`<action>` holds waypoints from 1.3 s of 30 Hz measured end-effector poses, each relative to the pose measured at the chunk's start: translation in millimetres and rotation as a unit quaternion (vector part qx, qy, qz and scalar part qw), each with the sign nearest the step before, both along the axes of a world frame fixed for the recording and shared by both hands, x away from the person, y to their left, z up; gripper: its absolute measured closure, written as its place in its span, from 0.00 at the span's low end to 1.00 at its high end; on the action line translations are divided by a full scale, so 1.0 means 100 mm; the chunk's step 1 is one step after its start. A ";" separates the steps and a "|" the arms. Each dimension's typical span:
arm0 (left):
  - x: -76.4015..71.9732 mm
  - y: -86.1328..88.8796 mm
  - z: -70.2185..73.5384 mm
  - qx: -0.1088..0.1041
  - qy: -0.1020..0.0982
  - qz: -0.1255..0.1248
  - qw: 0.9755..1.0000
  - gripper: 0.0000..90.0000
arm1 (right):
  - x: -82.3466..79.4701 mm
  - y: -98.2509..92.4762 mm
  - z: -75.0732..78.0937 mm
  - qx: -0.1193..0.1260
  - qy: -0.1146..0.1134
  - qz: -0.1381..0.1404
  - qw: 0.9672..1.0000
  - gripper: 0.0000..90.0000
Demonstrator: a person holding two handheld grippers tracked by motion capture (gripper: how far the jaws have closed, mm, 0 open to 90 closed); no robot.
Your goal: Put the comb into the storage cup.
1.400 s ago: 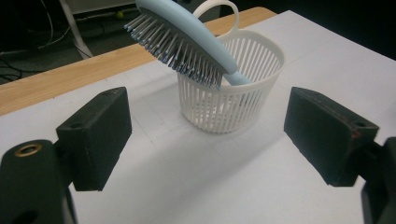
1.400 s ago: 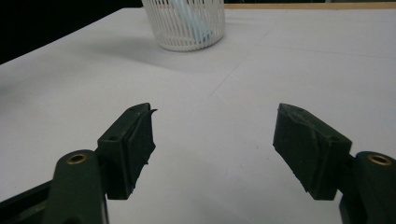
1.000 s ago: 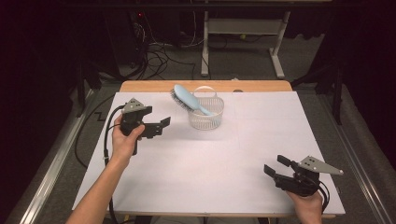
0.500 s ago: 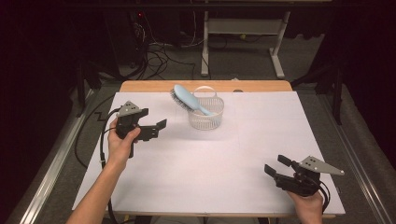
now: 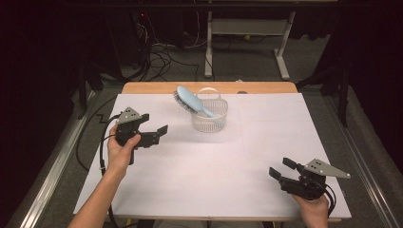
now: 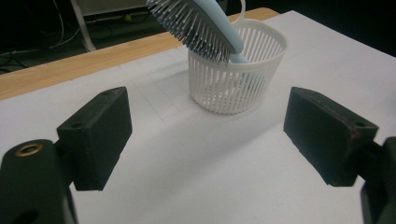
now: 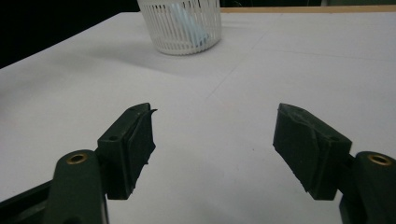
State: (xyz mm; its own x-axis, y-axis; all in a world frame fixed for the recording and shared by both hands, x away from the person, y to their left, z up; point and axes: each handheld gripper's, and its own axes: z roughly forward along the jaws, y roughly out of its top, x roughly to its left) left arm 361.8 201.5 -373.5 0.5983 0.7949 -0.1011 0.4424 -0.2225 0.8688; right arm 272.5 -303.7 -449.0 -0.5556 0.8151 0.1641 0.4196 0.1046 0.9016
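The left gripper (image 5: 151, 134) had its jaws wide apart and empty, aimed at the white basket (image 5: 209, 115) nearby. The hairbrush (image 5: 191, 101) leaned handle-down inside it, apparently deposited. The right gripper (image 5: 283, 172), likewise agape, idled over the tabletop (image 5: 228, 180) well away.

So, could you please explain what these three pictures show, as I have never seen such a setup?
A person sits at a table covered in white and holds a hand-operated gripper in each hand. The high view looks down from above: the left gripper is at the left, the right gripper at the lower right. The other two pictures come from cameras riding on the grippers, each looking out between its own two black jaws. On the table stands a white slatted basket with a light blue hairbrush leaning in it, handle down, bristle head sticking out over the rim. Both grippers are open and hold nothing; the left one points toward the basket.
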 end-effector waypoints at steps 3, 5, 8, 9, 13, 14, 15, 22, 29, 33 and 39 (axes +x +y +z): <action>-0.01 0.01 0.00 -0.003 -0.001 0.001 1.000 0.18 | 0.00 0.00 0.00 0.000 0.000 0.000 1.000 0.33; -0.02 0.01 -0.01 -0.003 0.000 0.001 1.000 0.18 | 0.00 0.00 0.00 0.000 0.000 -0.001 1.000 0.33; -0.03 0.01 -0.02 -0.002 0.001 -0.001 1.000 0.18 | 0.00 0.00 0.00 0.000 0.000 -0.001 1.000 0.33; -0.03 0.01 -0.03 -0.001 0.002 -0.001 1.000 0.18 | 0.00 0.00 0.00 0.000 0.000 0.000 1.000 0.33; -0.05 0.03 -0.06 -0.003 0.004 -0.001 1.000 0.18 | 0.00 0.00 0.00 0.000 0.000 0.000 1.000 0.33; -0.05 0.03 -0.06 -0.003 0.005 -0.002 1.000 0.18 | 0.00 0.00 0.00 0.001 0.000 -0.001 1.000 0.33; -0.05 0.03 -0.07 -0.002 0.006 -0.002 1.000 0.18 | 0.00 0.00 0.00 0.001 0.000 -0.001 1.000 0.33; -0.06 0.08 -0.10 -0.006 0.007 0.002 1.000 0.19 | 0.00 0.00 0.00 0.001 0.001 -0.001 1.000 0.33; -0.08 0.11 -0.12 -0.007 0.007 0.005 1.000 0.19 | 0.00 -0.01 0.00 0.003 0.000 -0.003 1.000 0.33; -0.09 0.12 -0.14 -0.006 0.007 0.005 1.000 0.20 | 0.00 -0.01 0.00 0.004 0.003 -0.004 1.000 0.33; -0.11 0.14 -0.16 -0.007 0.007 0.007 1.000 0.20 | 0.00 -0.01 0.00 0.003 0.001 -0.002 1.000 0.33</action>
State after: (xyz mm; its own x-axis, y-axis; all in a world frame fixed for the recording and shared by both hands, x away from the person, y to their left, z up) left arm 350.4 215.1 -389.6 0.5863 0.8011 -0.1204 0.4566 -0.2040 0.8660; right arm 272.9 -304.5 -449.3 -0.5513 0.8169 0.1694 0.4215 0.0975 0.9016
